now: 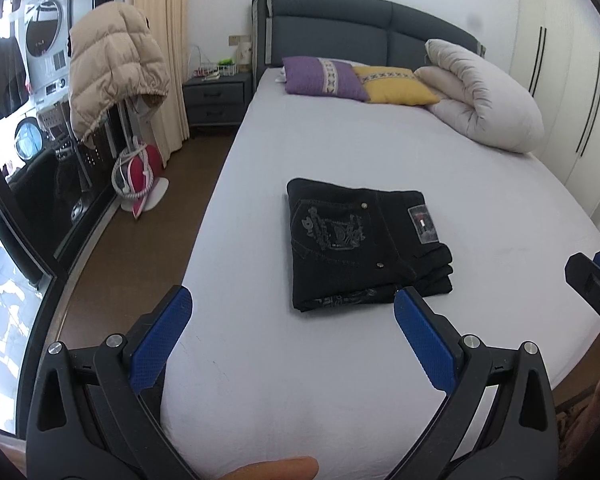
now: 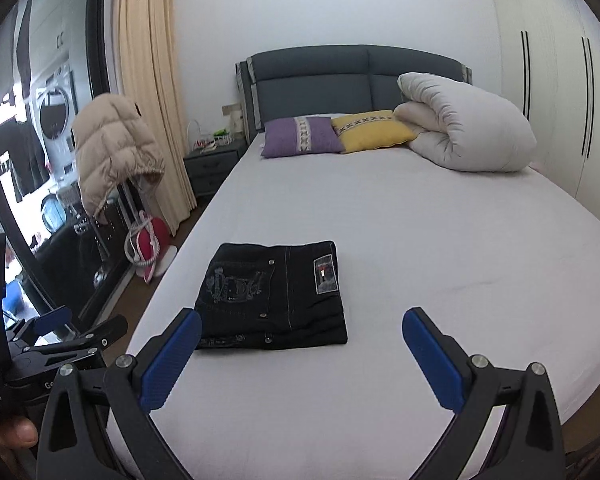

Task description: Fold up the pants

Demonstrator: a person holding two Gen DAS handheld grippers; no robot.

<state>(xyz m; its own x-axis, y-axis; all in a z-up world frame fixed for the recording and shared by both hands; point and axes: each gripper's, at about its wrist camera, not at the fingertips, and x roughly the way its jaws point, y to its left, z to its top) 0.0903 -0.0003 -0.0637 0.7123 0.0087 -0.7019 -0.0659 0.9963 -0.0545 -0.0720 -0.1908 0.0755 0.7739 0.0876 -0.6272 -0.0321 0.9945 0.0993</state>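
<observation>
To the left of the bed (image 1: 340,360), a dark-framed glass door (image 1: 28,184) is seen, and in front of it a beige padded jacket (image 1: 116,64) is draped over a stand, with a red and white appliance (image 1: 142,178) on the floor beneath it. A cream curtain (image 1: 164,40) hangs behind the jacket, and a grey nightstand (image 1: 216,98) is set just beside the head of the bed. The left gripper (image 1: 292,308) is held above the foot of the bed with its blue-padded jaws spread wide and nothing between them. Near the middle of the bed, the black pants (image 1: 360,240) lie folded into a compact stack, back pocket and label facing up, touched by neither gripper. At the head of the bed, a purple cushion (image 1: 324,78) and a yellow cushion (image 1: 396,86) are laid side by side against the grey headboard (image 1: 360,28), and a rolled white duvet (image 1: 484,96) is placed to their right. The right gripper (image 2: 302,322) is likewise held over the foot of the bed, jaws fully parted and empty, the pants lying just beyond its left finger. A white wardrobe (image 2: 560,92) stands along the right side of the bed.
</observation>
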